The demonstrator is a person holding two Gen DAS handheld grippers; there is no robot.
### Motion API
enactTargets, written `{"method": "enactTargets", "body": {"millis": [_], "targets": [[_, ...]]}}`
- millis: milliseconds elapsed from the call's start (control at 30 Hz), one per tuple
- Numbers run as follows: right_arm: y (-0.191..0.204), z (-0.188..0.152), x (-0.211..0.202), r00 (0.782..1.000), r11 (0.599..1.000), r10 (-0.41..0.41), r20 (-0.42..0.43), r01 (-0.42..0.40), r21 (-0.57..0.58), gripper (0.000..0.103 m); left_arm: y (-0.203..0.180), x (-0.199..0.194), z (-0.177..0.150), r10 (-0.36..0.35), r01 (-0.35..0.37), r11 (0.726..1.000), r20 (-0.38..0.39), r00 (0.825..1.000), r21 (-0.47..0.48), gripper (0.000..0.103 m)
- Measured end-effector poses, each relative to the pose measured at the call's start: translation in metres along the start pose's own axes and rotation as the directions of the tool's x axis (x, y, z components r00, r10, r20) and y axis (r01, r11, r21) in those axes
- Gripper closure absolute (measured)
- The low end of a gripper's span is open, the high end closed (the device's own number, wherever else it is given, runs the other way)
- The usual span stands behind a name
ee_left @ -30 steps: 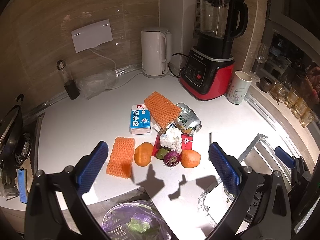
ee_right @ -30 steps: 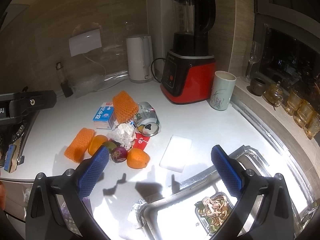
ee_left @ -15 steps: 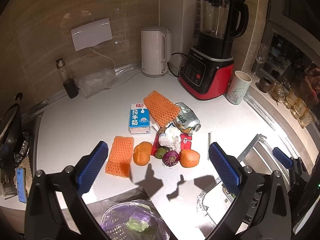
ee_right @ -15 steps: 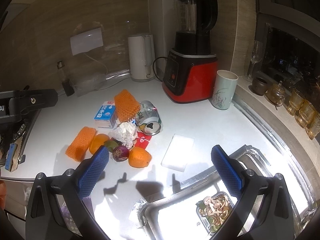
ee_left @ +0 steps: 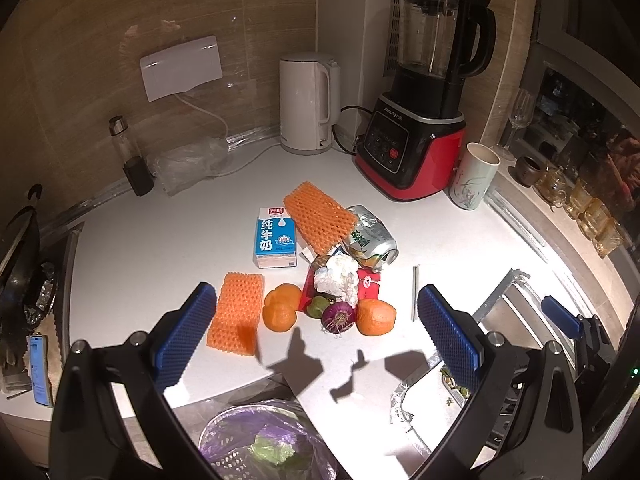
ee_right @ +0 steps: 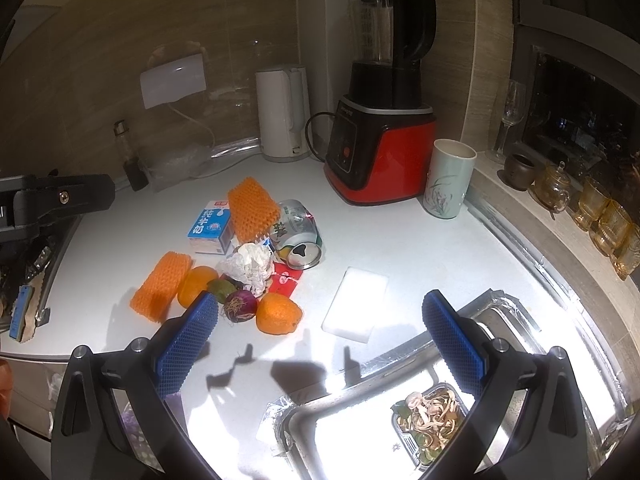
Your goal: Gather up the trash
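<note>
A small heap of trash lies in the middle of the white worktop (ee_left: 152, 248). In it are a blue milk carton (ee_left: 275, 242), a dented drink can (ee_left: 371, 238) on its side, a crumpled white tissue (ee_left: 336, 275) on a red wrapper (ee_left: 370, 282), and two orange foam fruit nets (ee_left: 319, 222) (ee_left: 236, 314), one leaning on the carton and can, one flat at the left. Just in front sit two oranges (ee_left: 281, 307) (ee_left: 376, 317), a red onion (ee_left: 338, 317) and a small green fruit (ee_left: 317, 305). The left gripper (ee_left: 316, 338) and the right gripper (ee_right: 320, 344) both hang above the worktop's near edge with their jaws spread wide, holding nothing. A white sponge (ee_right: 356, 305) lies to the right of the heap. Behind stand a white kettle (ee_left: 308, 104), a red blender (ee_left: 424, 120) and a cup (ee_left: 474, 176). A bin with a purple bag (ee_left: 264, 440) waits below the edge.
</note>
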State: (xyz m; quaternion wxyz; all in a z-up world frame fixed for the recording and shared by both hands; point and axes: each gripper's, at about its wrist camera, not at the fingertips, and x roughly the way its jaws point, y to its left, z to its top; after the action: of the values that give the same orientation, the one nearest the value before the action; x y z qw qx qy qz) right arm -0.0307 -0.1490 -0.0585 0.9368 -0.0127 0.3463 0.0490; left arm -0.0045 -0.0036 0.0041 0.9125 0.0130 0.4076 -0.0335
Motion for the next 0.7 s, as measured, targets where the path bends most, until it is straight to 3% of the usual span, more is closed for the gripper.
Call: {"method": "enactTargets", "body": {"millis": [200,367,500,700], "targets": [[0.000,-0.001,0.001,1.000,1.000,-0.001,-0.003,0.001,0.001,0.002,0.001,0.006,-0.001,0.024,-0.024,1.000,-0.010,1.000,0.002,0.006],[0.000,0.000,0.012,1.000,1.000,-0.001,-0.022,0.001,0.002,0.002,0.011,0.013,-0.006,-0.016,0.015,1.000,-0.009,1.000,-0.017,0.006],[-0.002,-0.002,0.020,0.999,1.000,0.001,-0.033,-0.001,0.006,0.002,0.011,0.023,-0.009,0.014,-0.014,1.000,-0.004,1.000,0.004,0.006],[-0.008,-0.002,0.039,0.998,1.000,0.000,-0.056,0.001,0.018,0.002,0.026,0.049,-0.019,-0.028,0.028,0.999,-0.020,0.999,0.024,0.006]]}}
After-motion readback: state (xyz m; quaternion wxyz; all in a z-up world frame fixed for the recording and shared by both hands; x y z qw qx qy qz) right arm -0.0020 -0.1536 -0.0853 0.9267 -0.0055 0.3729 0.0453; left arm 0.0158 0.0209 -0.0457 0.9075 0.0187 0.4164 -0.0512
